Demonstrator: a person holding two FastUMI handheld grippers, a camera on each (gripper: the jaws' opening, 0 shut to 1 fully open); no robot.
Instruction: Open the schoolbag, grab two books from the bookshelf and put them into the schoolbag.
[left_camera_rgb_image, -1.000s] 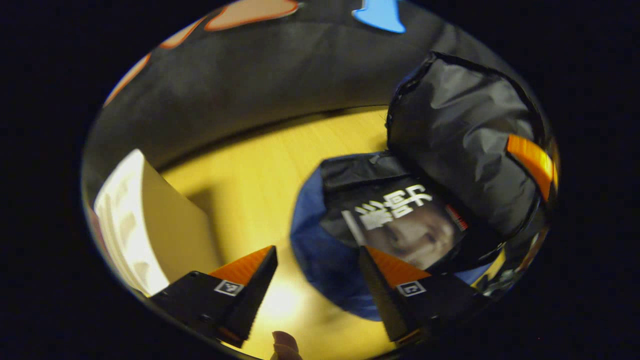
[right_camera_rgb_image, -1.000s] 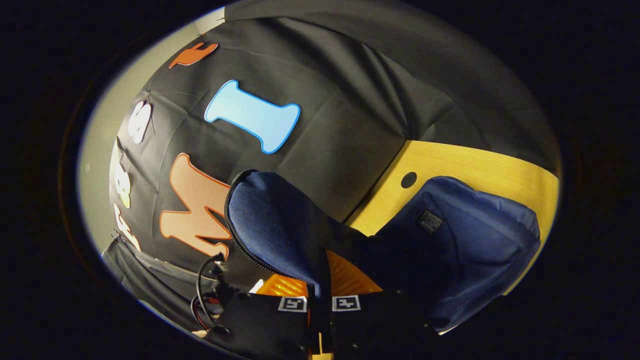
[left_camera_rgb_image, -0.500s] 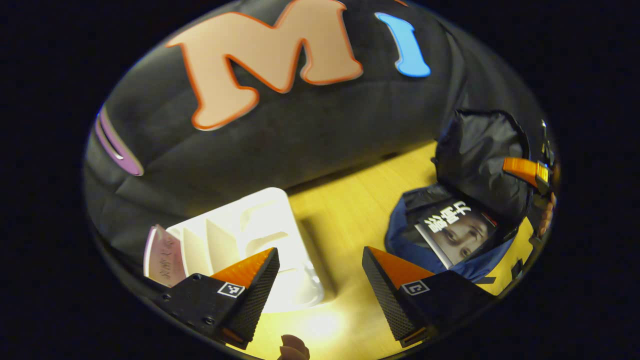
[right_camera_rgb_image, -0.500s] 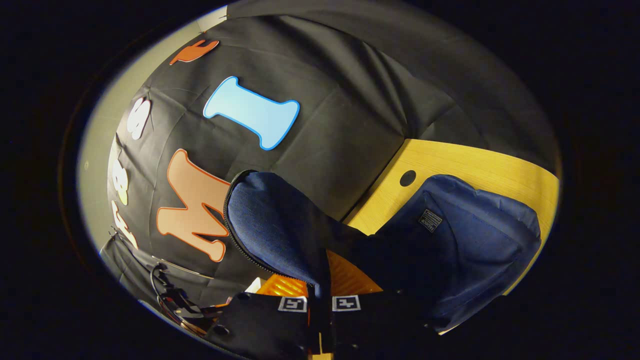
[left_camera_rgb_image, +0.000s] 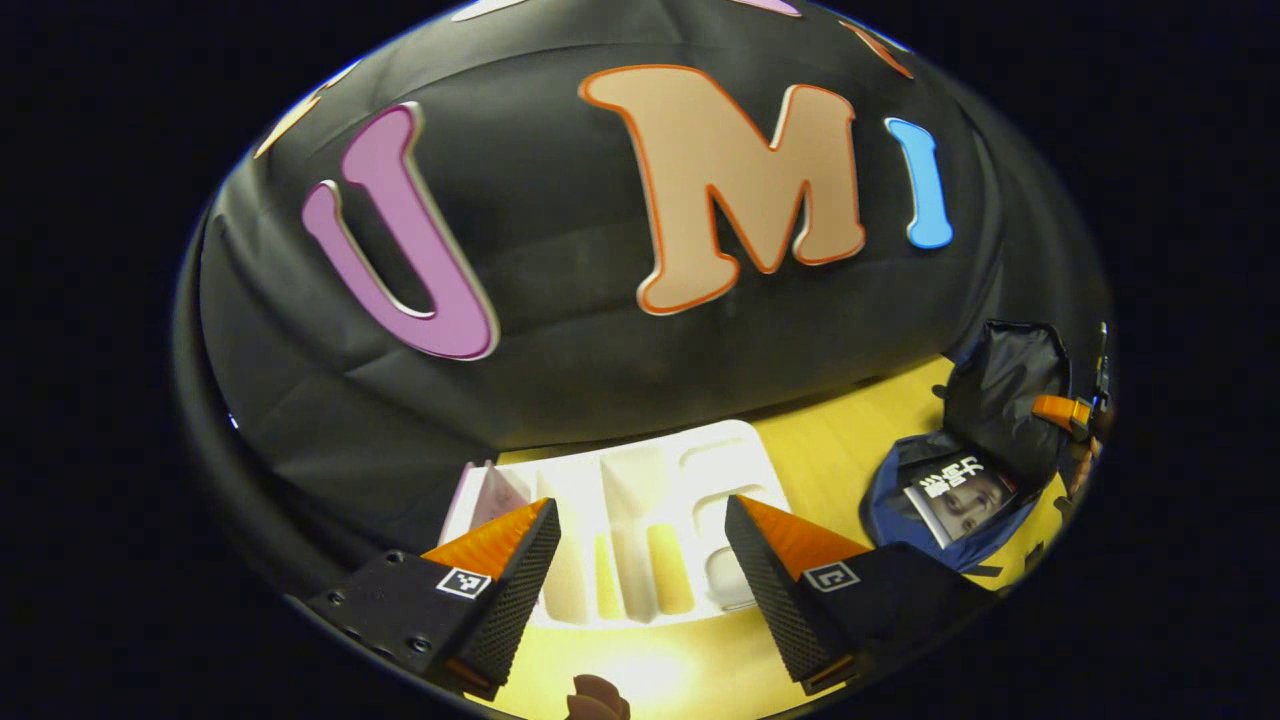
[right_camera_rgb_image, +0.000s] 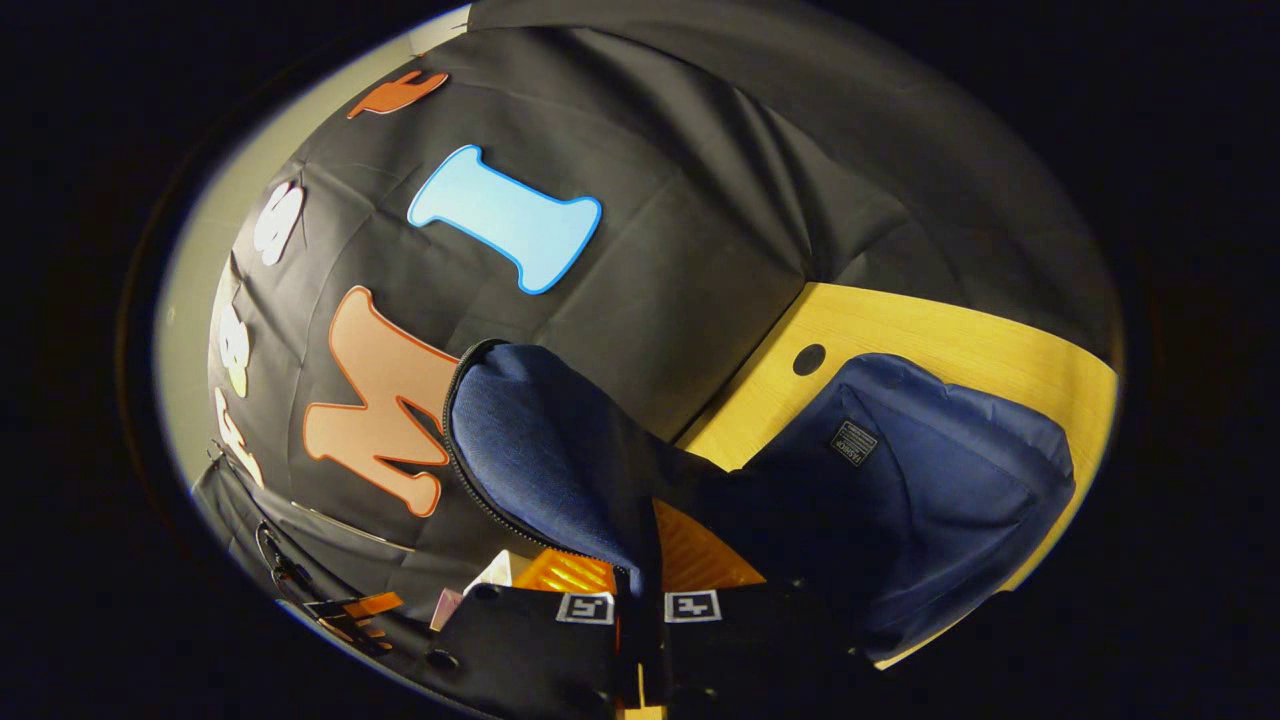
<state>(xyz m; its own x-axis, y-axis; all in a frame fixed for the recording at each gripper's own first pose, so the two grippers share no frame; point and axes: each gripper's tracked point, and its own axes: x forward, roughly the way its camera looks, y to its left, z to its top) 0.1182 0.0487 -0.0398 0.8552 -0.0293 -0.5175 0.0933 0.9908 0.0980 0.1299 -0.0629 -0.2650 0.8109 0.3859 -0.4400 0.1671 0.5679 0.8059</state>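
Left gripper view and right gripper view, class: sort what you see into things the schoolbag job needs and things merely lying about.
Needed:
- dark blue fabric schoolbag, flap held open by the right hand-held gripper
- book with a face on its cover, inside the bag
- white plastic bookshelf rack
- pinkish book in the rack
- open left hand-held gripper

Lying about:
- yellow wooden table

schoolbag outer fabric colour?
Navy blue woven fabric schoolbag, black lining inside the flap; clearest in the right gripper view.

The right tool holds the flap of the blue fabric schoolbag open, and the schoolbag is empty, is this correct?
Not empty: the left gripper view shows one book already lying inside the blue fabric schoolbag. The right tool does hold the flap open.
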